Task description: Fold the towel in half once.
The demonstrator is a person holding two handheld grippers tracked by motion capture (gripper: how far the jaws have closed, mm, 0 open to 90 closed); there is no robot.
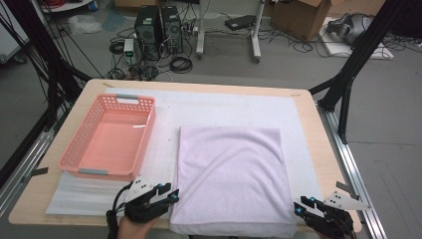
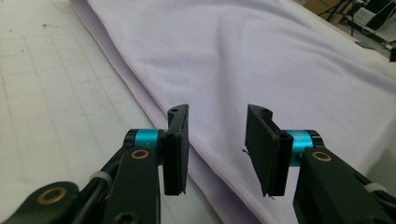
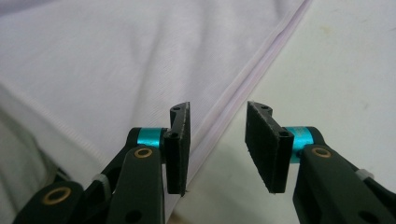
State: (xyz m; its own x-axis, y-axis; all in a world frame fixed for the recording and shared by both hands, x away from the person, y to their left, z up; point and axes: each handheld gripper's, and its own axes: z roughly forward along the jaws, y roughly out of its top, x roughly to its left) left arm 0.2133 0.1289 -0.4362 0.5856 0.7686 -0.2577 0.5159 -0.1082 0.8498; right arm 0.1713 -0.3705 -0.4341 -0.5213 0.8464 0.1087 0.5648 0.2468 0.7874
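towel (image 1: 231,177): lilac, folded into a rectangle, lay flat on the white mat (image 1: 224,107) right of centre; near edge sat at the person's side of the table (image 1: 308,107), within reach of both hands.
towel edges: layered hems ran along the left and right sides, so the fold looked to be stacked at least double; surface only mildly wrinkled.
left gripper (image 1: 169,195): at the near-left corner of the towel, jaws parted to a moderate gap, nothing between the pads; in the left gripper view (image 2: 217,147) the jaws straddled the towel's left edge, cloth below them, not pinched.
right gripper (image 1: 298,206): at the near-right corner, mirrored pose, jaws parted about the same; the right gripper view (image 3: 217,147) showed the hem running between the jaws, pads clear of it.
why symmetric: one gripper per near corner suits a two-handed lift or fold, my read.
basket (image 1: 110,137): pink, empty, left of the towel and apart from it; probably the drop spot for the folded towel.
step, judged: either corners released after a fold, or lined up for the next pinch; can't tell which.
risk: pinching only the top layer would peel the stack open.
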